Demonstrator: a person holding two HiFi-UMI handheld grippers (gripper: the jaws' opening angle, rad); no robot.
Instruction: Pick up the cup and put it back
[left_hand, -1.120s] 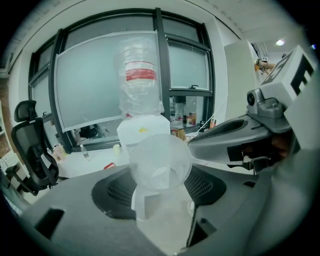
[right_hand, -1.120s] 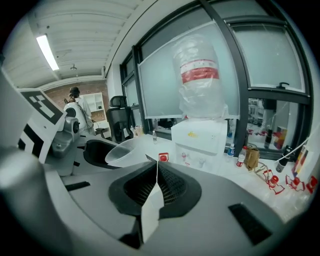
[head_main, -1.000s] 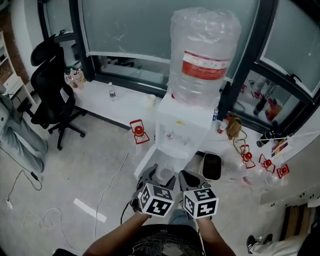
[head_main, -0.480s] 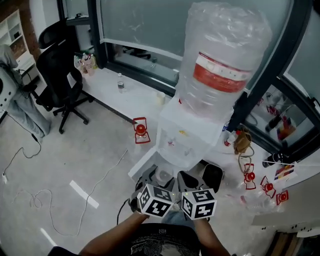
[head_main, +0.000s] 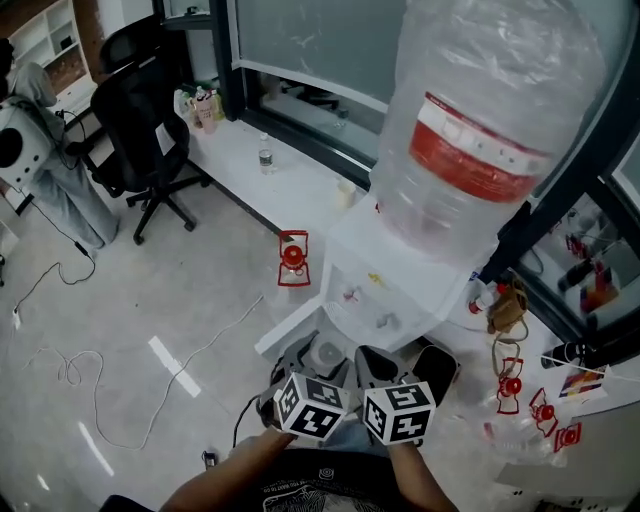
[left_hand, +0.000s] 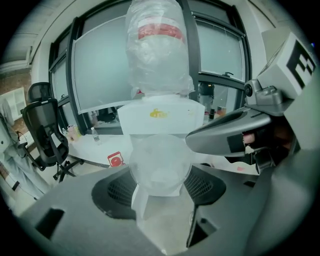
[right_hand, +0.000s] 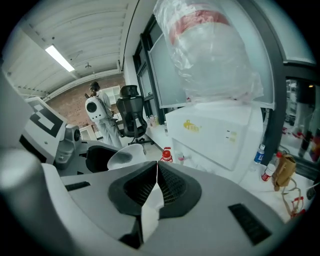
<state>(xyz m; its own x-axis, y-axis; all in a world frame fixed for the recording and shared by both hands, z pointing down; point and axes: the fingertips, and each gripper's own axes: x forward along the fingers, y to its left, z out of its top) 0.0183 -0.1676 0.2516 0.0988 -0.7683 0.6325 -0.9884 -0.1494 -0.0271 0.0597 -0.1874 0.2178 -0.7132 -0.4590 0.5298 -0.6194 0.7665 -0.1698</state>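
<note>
A translucent plastic cup (head_main: 327, 356) sits upright between the jaws of my left gripper (head_main: 322, 362), which is shut on it low in the head view. In the left gripper view the cup (left_hand: 159, 162) fills the gap between the dark pads, straight in front of the white water dispenser (left_hand: 162, 117). Close to the right of it, my right gripper (head_main: 374, 364) is shut with nothing in it. In the right gripper view its pads meet at the tip (right_hand: 156, 172), and the cup (right_hand: 124, 156) shows to the left.
The water dispenser (head_main: 395, 285) carries a big wrapped bottle (head_main: 490, 140) and stands just ahead. A black bin (head_main: 437, 366) sits at its right foot and a red lantern (head_main: 293, 258) on the floor to its left. An office chair (head_main: 150, 120), floor cables (head_main: 150, 400) and a window ledge (head_main: 290, 185) lie left.
The head view has drawn nearer to the dispenser, which now looms larger and further right. Both grippers keep the same pose, the cup still held in the left one.
</note>
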